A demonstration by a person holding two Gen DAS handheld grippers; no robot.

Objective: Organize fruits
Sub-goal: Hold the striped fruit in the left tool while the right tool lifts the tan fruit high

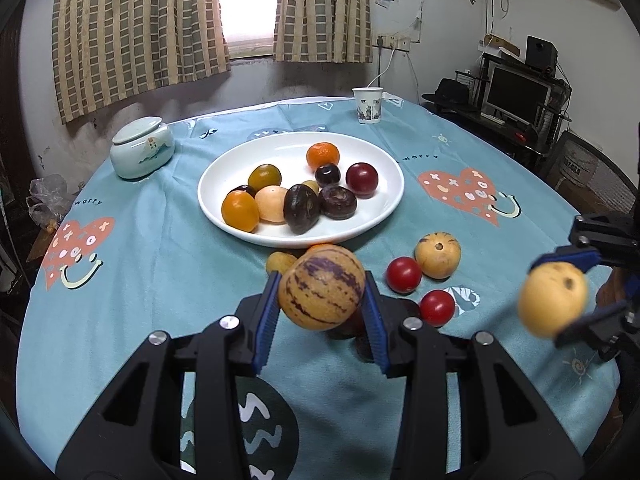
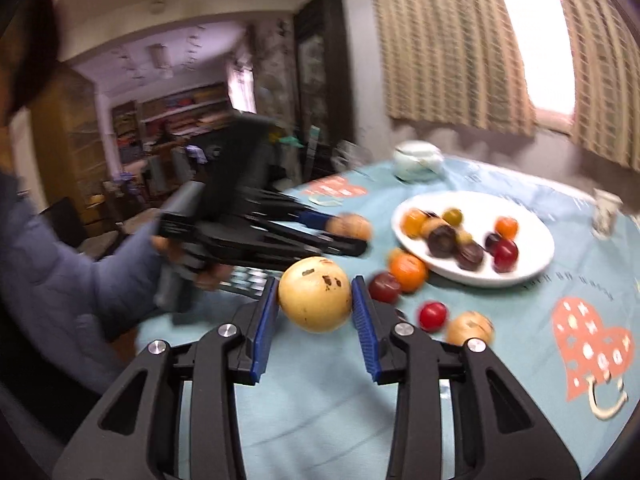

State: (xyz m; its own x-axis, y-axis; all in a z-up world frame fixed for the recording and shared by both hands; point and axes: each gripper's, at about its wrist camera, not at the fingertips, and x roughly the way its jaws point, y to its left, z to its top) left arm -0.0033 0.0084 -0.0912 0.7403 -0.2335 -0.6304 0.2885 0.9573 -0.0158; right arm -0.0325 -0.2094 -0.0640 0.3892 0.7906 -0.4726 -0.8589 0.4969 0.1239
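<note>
Two round smooth-skinned fruits [image 1: 321, 289], blue ribbed pads [image 1: 269, 312]

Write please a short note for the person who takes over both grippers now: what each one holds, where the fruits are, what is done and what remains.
Left gripper: shut on the striped melon, held above the tablecloth.
Right gripper: shut on the plain yellow fruit, also in the air.
Done: about nine fruits already lie in the white plate.
Left: both held fruits, plus those on the cloth near the plate: two red tomatoes, a yellow melon, a small yellow fruit, an orange fruit, and some dark ones half hidden behind the left gripper.
</note>
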